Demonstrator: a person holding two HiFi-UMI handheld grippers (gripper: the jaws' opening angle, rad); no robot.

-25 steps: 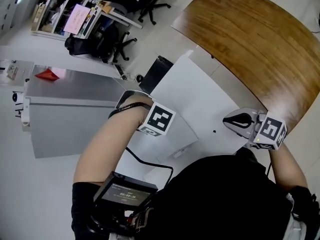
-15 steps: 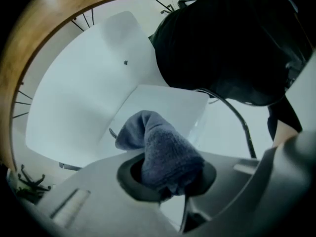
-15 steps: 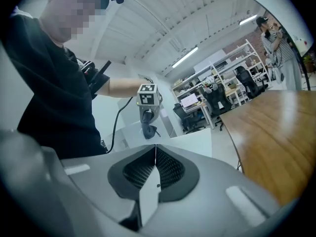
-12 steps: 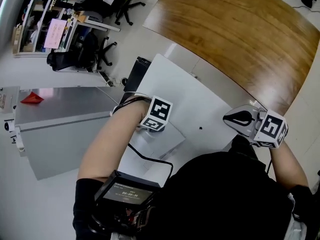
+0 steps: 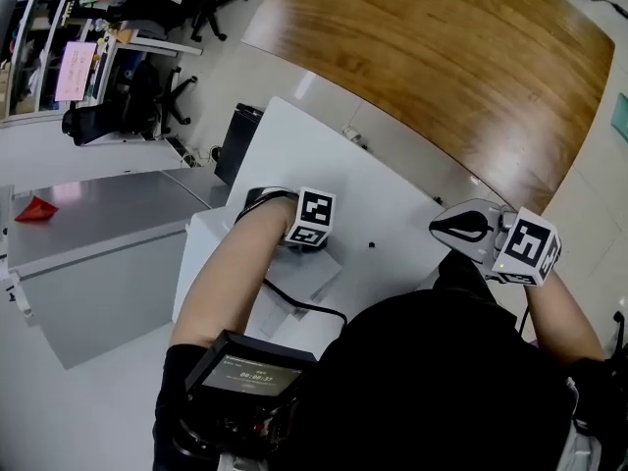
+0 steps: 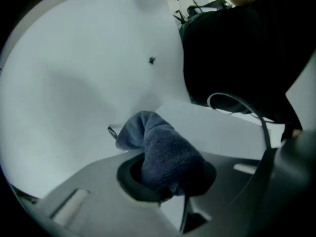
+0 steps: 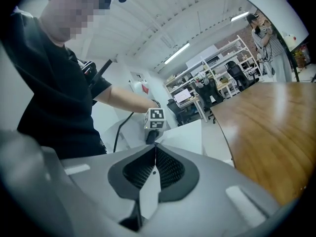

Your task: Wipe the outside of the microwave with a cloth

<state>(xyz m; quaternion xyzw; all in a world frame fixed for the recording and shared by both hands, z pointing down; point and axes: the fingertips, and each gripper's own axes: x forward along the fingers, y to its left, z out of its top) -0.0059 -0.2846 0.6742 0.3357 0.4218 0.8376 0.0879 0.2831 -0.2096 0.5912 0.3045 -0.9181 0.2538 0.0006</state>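
At far left in the head view, a grey cabinet (image 5: 108, 253) carries a small red object (image 5: 35, 209). Next comes my left tongs (image 5: 296, 241), reached out over the white top of the microwave (image 5: 324, 165). From that height its marker cube (image 5: 311, 219) and my forearm cover the tips, so what they hold does not show there. The left gripper view supplies it: my left tongs (image 6: 165, 177) is clamped on a blue-grey cloth (image 6: 157, 147), a thick, nubbly terry bunched into a rounded fold that bulges forward out of the jaws, its front end lying against the microwave's flat white surface (image 6: 74, 83). A dark speck (image 6: 151, 60) marks that surface beyond the cloth, and the same speck (image 5: 371, 247) sits just right of my left tongs in the head view. Further right, my right tongs (image 5: 461, 232) is held off the microwave's near right corner; its own view shows the ribbed pads of my right tongs (image 7: 155, 169) pressed together with nothing between them. That view alone looks level across the room, taking in the left marker cube (image 7: 156, 118), the wooden table (image 7: 266, 127), shelves (image 7: 207, 78) and a standing person (image 7: 266, 38). The head view shows the wooden table (image 5: 442, 57) only as a curved top behind the microwave.
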